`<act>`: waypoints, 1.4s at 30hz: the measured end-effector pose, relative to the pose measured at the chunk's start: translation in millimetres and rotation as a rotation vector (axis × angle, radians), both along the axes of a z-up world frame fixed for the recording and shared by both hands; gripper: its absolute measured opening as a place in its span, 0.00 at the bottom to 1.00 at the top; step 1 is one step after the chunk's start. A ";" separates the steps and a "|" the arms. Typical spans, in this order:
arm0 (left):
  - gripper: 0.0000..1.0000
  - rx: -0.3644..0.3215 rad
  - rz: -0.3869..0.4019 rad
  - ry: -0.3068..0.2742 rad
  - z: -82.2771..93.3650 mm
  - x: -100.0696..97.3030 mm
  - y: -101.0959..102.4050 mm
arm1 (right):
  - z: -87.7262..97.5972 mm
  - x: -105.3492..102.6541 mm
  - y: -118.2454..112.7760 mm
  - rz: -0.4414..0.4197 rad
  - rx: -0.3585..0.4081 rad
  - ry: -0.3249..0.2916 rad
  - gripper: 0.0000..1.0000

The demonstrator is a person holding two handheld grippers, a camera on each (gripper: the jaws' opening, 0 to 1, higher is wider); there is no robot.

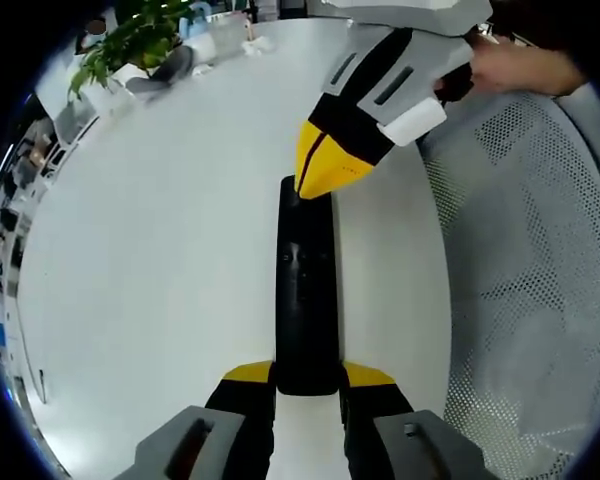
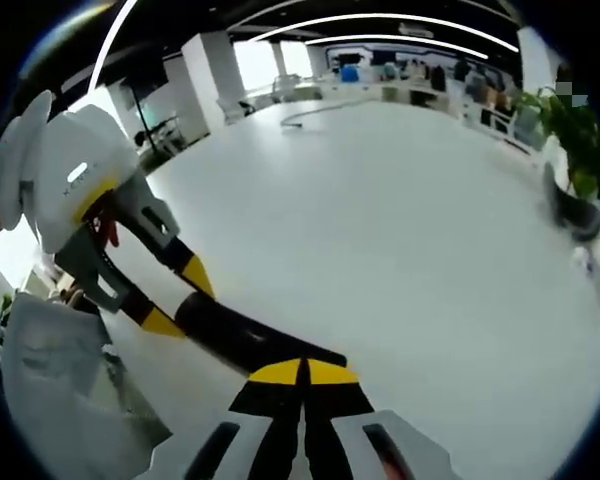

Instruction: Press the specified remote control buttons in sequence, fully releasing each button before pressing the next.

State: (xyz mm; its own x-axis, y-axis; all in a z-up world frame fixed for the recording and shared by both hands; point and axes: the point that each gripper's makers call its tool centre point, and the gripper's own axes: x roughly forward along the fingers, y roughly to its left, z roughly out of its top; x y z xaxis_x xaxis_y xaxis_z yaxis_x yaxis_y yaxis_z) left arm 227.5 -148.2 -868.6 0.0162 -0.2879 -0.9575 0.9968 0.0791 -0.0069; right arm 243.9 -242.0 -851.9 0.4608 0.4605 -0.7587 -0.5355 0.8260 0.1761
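Press step in hand: the long black plastic remote control (image 1: 305, 300) lies on the round white table (image 1: 160, 260), its near end clamped between the left gripper (image 1: 307, 378) jaws at 6 o'clock. The right gripper (image 1: 325, 172), yellow tips pinched together and empty, touches the remote's far end at 12 o'clock. Next likely calls for lifting fully clear before the following button.

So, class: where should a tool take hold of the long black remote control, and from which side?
At its near short end, coming in along its length, jaws across the narrow width, as the left tool holds the long black remote control. That leaves the button face clear for the right tool.
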 end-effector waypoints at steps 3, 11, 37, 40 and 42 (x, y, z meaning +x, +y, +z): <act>0.24 -0.001 -0.001 0.001 0.0 0.2 -0.1 | -0.6 -0.2 0.5 0.039 -0.032 -0.043 0.00; 0.24 0.013 -0.004 0.001 0.0 0.6 -0.1 | 0.1 1.5 -0.9 -0.030 0.028 0.012 0.00; 0.24 -0.007 -0.010 -0.006 0.0 -2.9 -1.8 | 4.7 -6.7 10.7 -0.066 0.180 0.149 0.00; 0.23 -0.003 -0.006 -0.008 0.0 -3.4 -1.9 | 0.7 -7.5 9.3 -0.059 0.150 0.147 0.00; 0.23 -0.001 -0.002 -0.012 0.0 -4.1 -2.1 | 0.7 -7.8 9.1 -0.058 0.146 0.145 0.00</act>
State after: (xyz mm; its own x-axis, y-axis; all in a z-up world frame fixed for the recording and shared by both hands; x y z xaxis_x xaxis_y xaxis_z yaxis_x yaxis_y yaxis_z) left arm 223.3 -150.2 -868.6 0.0273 -0.2893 -0.9568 0.9970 0.0768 0.0052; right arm 236.2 -232.9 -851.2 0.3811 0.5459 -0.7461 -0.4480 0.8150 0.3675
